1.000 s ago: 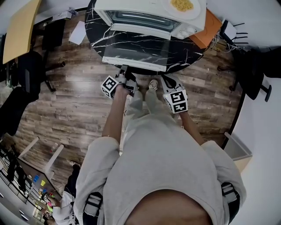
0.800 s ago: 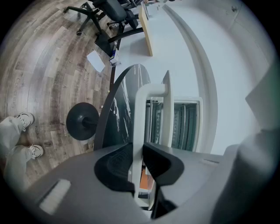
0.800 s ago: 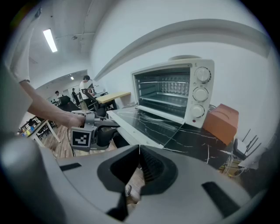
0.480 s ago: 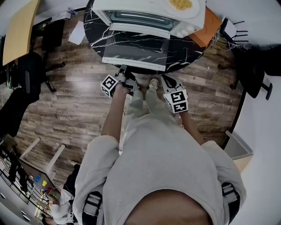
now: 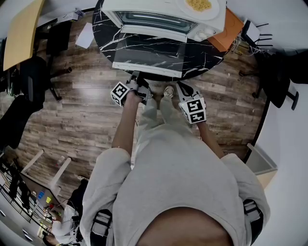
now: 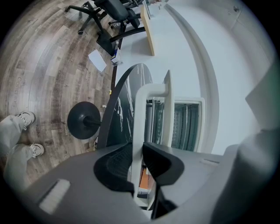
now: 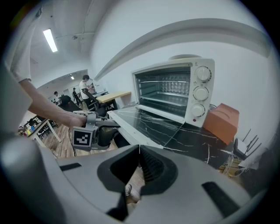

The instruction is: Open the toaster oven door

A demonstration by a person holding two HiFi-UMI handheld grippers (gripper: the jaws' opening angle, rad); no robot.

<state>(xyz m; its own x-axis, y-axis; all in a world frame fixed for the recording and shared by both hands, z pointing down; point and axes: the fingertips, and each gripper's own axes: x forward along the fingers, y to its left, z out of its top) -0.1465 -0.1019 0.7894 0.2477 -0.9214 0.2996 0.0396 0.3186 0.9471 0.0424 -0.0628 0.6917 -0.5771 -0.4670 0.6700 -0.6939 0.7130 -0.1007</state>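
Note:
A white toaster oven (image 5: pixel 159 9) stands on a round black marble table (image 5: pixel 208 56). Its glass door (image 5: pixel 149 52) lies folded down flat toward me, and the cavity with its racks (image 7: pixel 168 89) is exposed. My left gripper (image 5: pixel 135 77) is at the door's front edge, shut on the white handle bar (image 6: pixel 139 118), which runs between its pads. My right gripper (image 5: pixel 182 86) hangs just off the table edge to the right of the door, shut with nothing in it. In the right gripper view the open door (image 7: pixel 148 124) and the left gripper (image 7: pixel 94 131) are both visible.
A plate of noodles (image 5: pixel 199 6) sits on top of the oven. An orange box (image 5: pixel 230 30) lies on the table to its right. Three knobs (image 7: pixel 202 92) line the oven's right side. Black office chairs (image 5: pixel 29 72) stand on the wood floor at left.

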